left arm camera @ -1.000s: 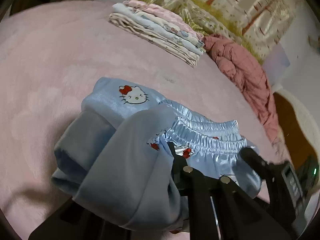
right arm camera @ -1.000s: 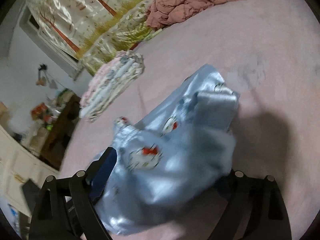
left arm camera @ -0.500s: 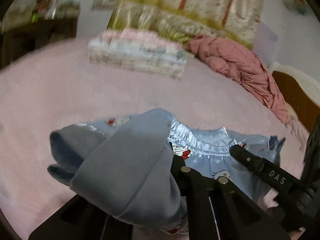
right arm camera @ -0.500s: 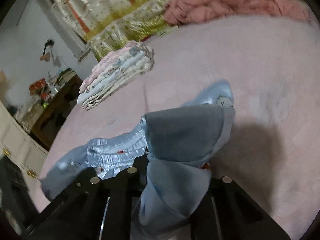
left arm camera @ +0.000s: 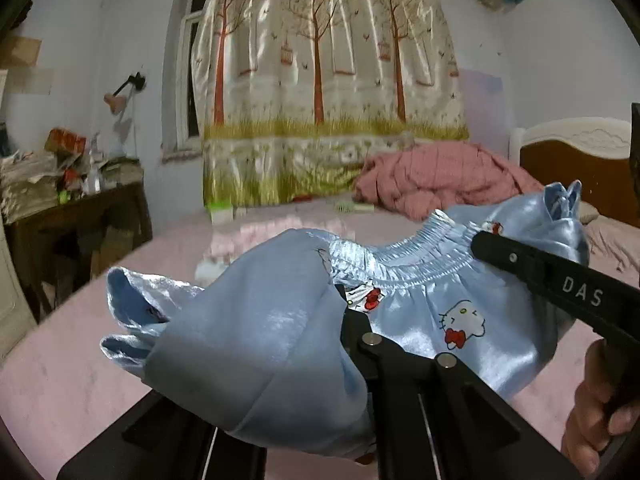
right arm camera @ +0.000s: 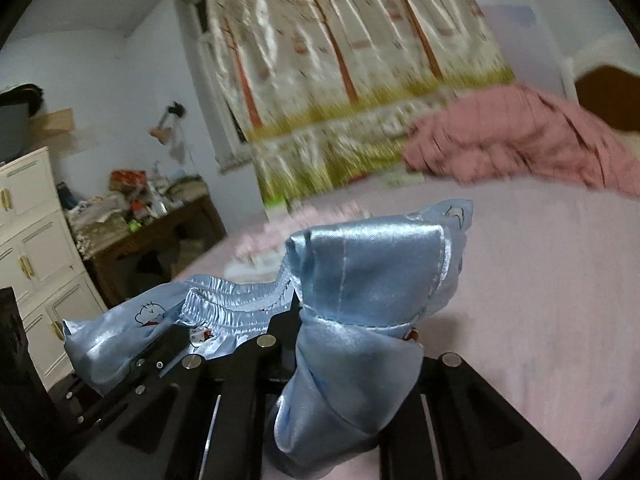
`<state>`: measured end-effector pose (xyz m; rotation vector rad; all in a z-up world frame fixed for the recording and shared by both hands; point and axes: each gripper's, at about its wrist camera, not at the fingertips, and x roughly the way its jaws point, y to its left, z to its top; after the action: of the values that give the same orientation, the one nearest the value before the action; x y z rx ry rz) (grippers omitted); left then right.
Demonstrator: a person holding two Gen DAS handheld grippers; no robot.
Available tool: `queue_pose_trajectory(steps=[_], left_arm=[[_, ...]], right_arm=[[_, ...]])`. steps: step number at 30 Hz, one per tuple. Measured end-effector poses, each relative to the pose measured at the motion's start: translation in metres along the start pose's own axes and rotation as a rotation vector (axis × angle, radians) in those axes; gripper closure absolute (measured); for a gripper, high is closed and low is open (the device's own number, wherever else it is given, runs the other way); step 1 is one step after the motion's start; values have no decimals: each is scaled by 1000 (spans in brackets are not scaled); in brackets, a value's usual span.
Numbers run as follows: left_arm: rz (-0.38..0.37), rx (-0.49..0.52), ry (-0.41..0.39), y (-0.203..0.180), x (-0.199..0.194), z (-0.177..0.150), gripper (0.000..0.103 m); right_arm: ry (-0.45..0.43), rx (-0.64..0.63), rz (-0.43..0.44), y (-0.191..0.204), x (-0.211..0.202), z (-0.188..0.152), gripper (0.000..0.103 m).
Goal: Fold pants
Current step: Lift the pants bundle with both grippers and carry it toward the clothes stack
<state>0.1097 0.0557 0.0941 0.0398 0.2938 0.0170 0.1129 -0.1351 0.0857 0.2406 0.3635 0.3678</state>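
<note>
The light blue satin pants [left arm camera: 272, 320] with cartoon cat prints hang in the air above the pink bed [left arm camera: 52, 360], stretched between both grippers. My left gripper [left arm camera: 340, 304] is shut on the pants near the elastic waistband [left arm camera: 400, 260], with fabric draped over its left finger. My right gripper [right arm camera: 298, 312] is shut on the pants too, a folded bunch [right arm camera: 368, 280] standing up over its jaws. In the left wrist view the right gripper [left arm camera: 480, 240] reaches in from the right, held by a person's hand [left arm camera: 592, 412].
A stack of folded clothes [left arm camera: 276, 232] lies on the bed behind the pants, partly hidden. A crumpled pink quilt [left arm camera: 436, 176] sits by the tree-print curtain [left arm camera: 328, 80]. A wooden headboard [left arm camera: 572, 160] is at right, a cluttered dark desk [left arm camera: 72, 216] at left, white drawers [right arm camera: 32, 260] beside it.
My right gripper closed on the pants, and both grippers rose and rolled level, lifting the pants off the bed. The views now face the curtain and walls instead of the bedspread.
</note>
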Motion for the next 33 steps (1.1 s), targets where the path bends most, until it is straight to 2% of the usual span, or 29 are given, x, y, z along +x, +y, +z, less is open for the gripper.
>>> queue_pose_trajectory(steps=[4, 7, 12, 16, 20, 22, 24, 26, 28, 31, 33], left_arm=[[9, 19, -67, 20, 21, 47, 96], [3, 29, -106, 37, 48, 76, 96], [22, 37, -146, 66, 115, 107, 96], [23, 30, -148, 89, 175, 117, 96], [15, 3, -139, 113, 236, 112, 95], [3, -29, -130, 126, 261, 97, 94], [-22, -51, -89, 136, 285, 81, 94], [28, -49, -42, 138, 307, 70, 95], [13, -32, -19, 134, 320, 58, 95], [40, 14, 0, 128, 336, 43, 94], [30, 9, 2, 129, 342, 35, 94]], right_arm=[[-75, -41, 26, 18, 15, 37, 90], [-109, -57, 36, 25, 44, 66, 90], [-169, -59, 63, 30, 116, 110, 90], [-205, -89, 55, 36, 182, 132, 90], [-199, -128, 36, 29, 257, 146, 90], [-175, -124, 34, 21, 297, 147, 90], [-150, -116, 39, 11, 334, 135, 90], [-143, -93, 39, 2, 358, 116, 90], [-73, -152, 7, 4, 394, 100, 90], [-43, -181, -72, 2, 425, 78, 90], [-25, -178, -90, -7, 437, 72, 90]])
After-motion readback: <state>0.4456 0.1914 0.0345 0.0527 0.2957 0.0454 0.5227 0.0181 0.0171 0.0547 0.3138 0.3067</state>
